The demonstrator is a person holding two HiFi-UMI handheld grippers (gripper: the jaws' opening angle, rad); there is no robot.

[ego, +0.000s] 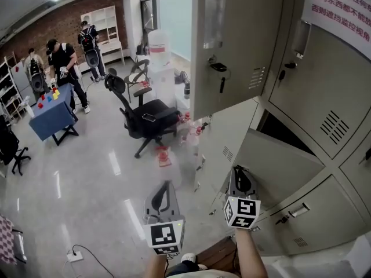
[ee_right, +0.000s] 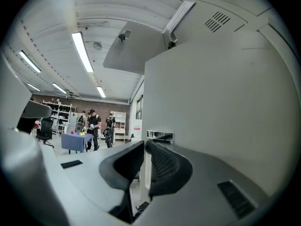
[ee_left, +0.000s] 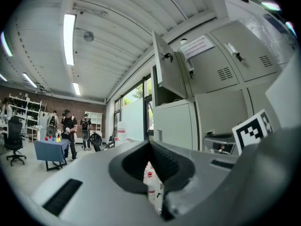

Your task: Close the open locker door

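Locker bank point(ego: 324, 97): grey steel fills 1 to 4 o'clock of the head view, with a red-lettered notice point(ego: 339, 7) at its top.
Floor point(ego: 98, 178): glossy, spreading from 8 to 11 o'clock, the widest room for moving.
Open doors: two. The upper locker door point(ego: 232, 45) juts out overhead at 12 o'clock. The lower locker door point(ego: 278, 158) stands ajar at 2 o'clock, with a dark compartment point(ego: 284, 129) behind it.
Office chair point(ego: 148, 117): one, black, at 12 o'clock, just left of the upper door's edge.
Blue table point(ego: 52, 117): one, at 10 o'clock, with at least three people point(ego: 61, 62) standing around it.
Right gripper point(ego: 240, 169): at the lower door's free edge. Its fingers point(ee_right: 164, 166) are nearly together and the edge lines up with the slit, but whether the pads press it cannot be told.
Left gripper point(ego: 167, 184): just beside it at 6 o'clock, over the floor. Its fingers point(ee_left: 129, 166) are a slit apart and hold nothing.
Bottles point(ego: 164, 155): several, red-capped, on the floor at the lockers' foot.
Power strip point(ego: 74, 255): one, at 8 o'clock.
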